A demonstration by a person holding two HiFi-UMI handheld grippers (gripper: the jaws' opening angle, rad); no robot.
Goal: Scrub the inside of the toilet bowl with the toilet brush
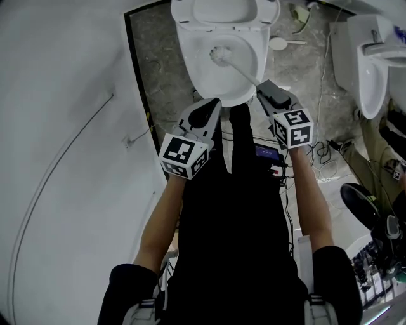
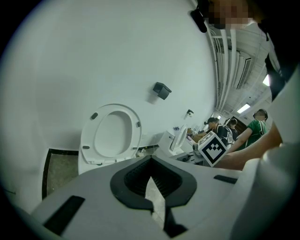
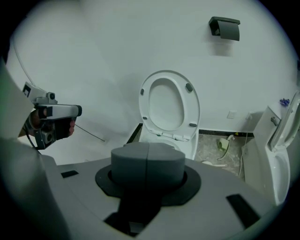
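White ceramic toilet bowl [image 1: 187,60]: sits at the far end of the grey marbled floor strip, with the seat and lid [image 1: 225,9] flipped up, so nothing blocks the way in.
White plastic toilet brush [image 1: 238,68]: the bristle head is down inside the bowl, toward its far-left side. The thin handle slants back near-right to the tongs.
Right gripper [image 1: 265,87]: grey tongs clamped on the near end of the brush handle. Its own view shows the two pads pressed together with only a seam between them.
Left gripper [image 1: 212,105]: tips drawn together with nothing in them, hanging just near of the bowl's front rim, left of the handle.
Slip risk: the grip is way out at the handle's end, so pushing hard against the bowl wall could probably twist the thin handle in the pads.
Splash risk: a fast flick up past the rim would likely fling water onto the person's dark clothes [image 1: 235,209] right below.
Bump risk: the idle left tongs look close enough that a wide sweep might knock them.
Floor clutter: loose cables [image 1: 327,152] lie near right, trip bait if the person steps that way.
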